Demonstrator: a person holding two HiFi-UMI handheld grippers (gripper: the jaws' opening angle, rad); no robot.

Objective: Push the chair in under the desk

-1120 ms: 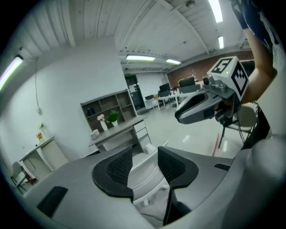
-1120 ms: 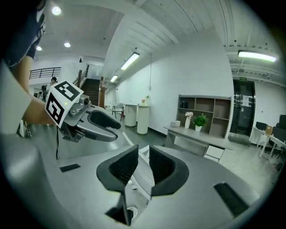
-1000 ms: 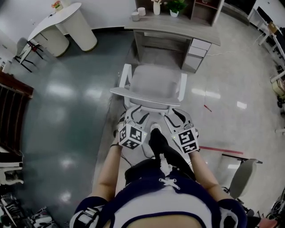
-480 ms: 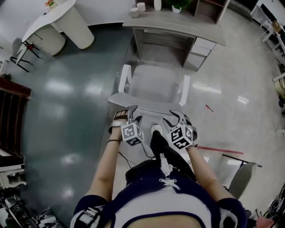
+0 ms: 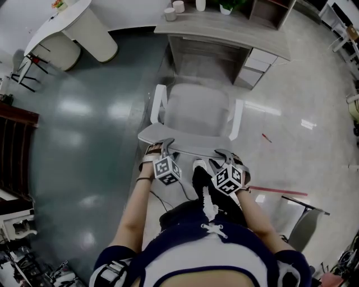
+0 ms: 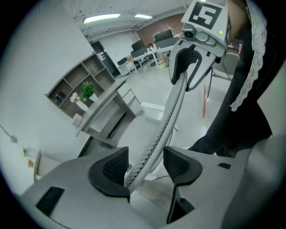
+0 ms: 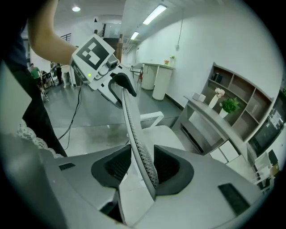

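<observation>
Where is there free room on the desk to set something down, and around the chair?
On the desk, the front strip is bare, bordered behind by the cups, plant and shelves. The floor left of the chair is open too. Crowded: the backrest, straddled by the left tongs and right tongs, whose jaws have just been opening.

No legible text, brand name, number or label appears in any view. The only printed marks are the black-and-white square patterns on the left marker cube (image 5: 167, 170) of the left gripper (image 5: 160, 147) and on the right marker cube (image 5: 227, 179) of the right gripper (image 5: 226, 156); these patterns carry no letters or digits. The small items on the desk (image 5: 224, 25) may bear print, but they are too small to read.
</observation>
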